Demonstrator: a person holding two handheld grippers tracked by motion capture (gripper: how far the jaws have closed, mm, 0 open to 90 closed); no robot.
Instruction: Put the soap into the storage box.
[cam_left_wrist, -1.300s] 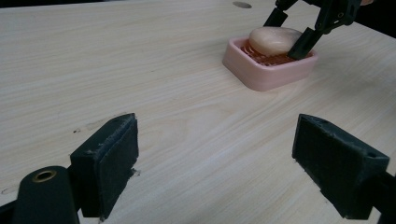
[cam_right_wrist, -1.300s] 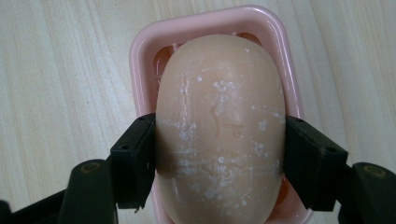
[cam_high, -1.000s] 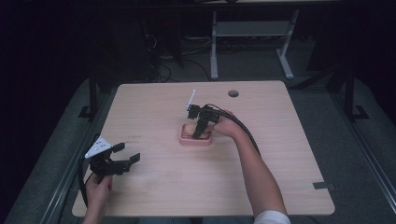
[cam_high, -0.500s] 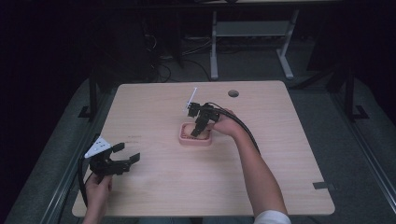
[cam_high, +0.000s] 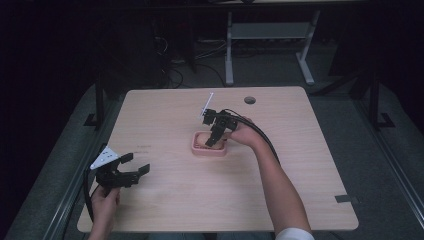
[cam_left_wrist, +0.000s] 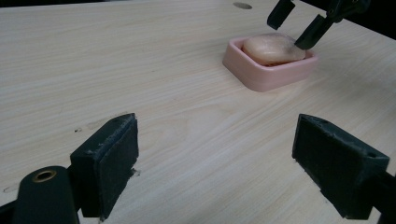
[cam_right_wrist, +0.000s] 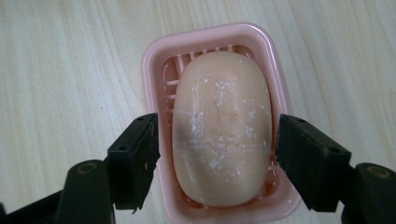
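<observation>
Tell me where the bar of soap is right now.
The soap lies in the pink soap dish near the table's middle in the high view, between the open fingers of the right gripper.

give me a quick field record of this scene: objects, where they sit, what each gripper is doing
soap bar: peach, lying in the dish
soap dish: pink, slotted floor, near the table's middle
table: light wood
right gripper: over the dish, jaws open on either side of the soap, contact unclear
left gripper: near the table's front left edge, jaws open, holding nothing
</observation>
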